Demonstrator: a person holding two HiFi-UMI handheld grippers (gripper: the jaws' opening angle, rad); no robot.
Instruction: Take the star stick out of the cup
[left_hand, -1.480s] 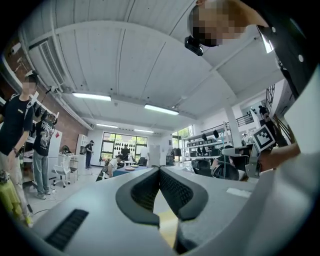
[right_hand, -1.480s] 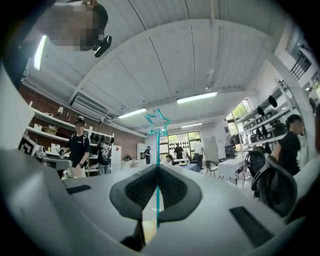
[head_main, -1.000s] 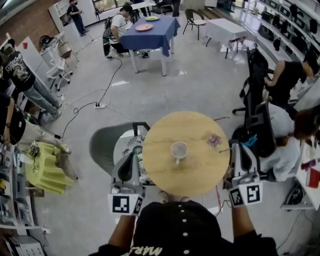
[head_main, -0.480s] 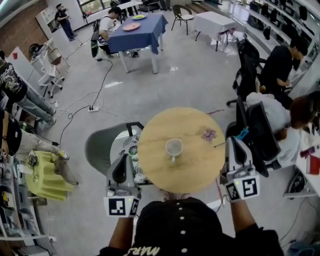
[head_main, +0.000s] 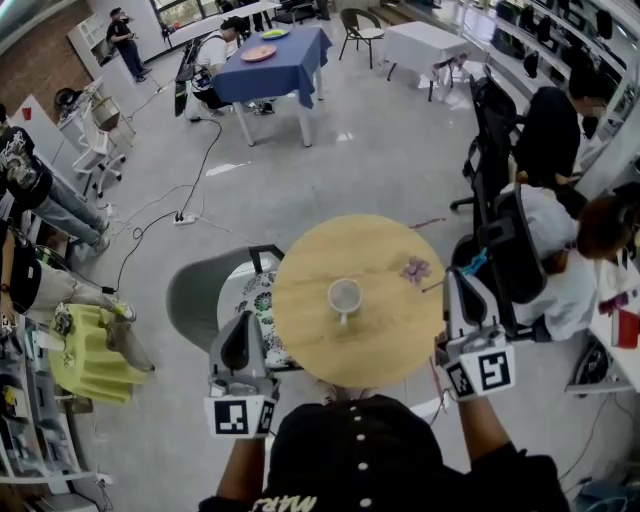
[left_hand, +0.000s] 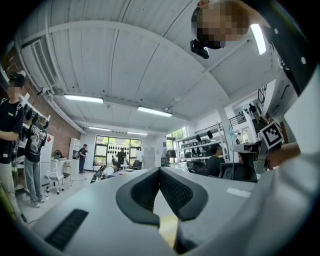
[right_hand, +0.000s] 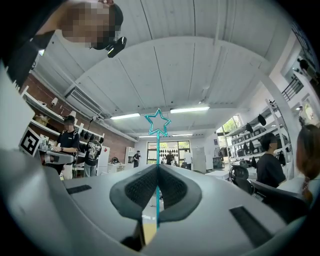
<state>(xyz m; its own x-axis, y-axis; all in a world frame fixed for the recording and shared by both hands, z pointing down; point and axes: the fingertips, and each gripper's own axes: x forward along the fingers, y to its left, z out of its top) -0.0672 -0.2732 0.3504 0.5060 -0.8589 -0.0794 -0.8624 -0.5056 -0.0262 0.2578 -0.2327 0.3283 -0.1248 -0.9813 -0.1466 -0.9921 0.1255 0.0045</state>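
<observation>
A white cup (head_main: 344, 297) stands at the middle of a round wooden table (head_main: 390, 340); I see no stick in it. My right gripper (head_main: 453, 277) hovers at the table's right edge, shut on the thin teal star stick (right_hand: 158, 122). In the right gripper view the stick rises from between the closed pads (right_hand: 158, 167) and its outline star stands above them. The head view shows the star (head_main: 474, 262) just right of the fingertips. My left gripper (head_main: 243, 322) is at the table's left edge, shut, with nothing between its pads (left_hand: 160, 170).
A small purple item (head_main: 414, 268) lies on the table near the right gripper. A grey chair (head_main: 195, 295) stands left of the table, a black office chair (head_main: 510, 250) with seated people to the right. A blue-covered table (head_main: 270, 65) is far behind.
Only the head view has shifted a little. Both grippers keep their places beside the table, and the stick stays in the right jaws.
</observation>
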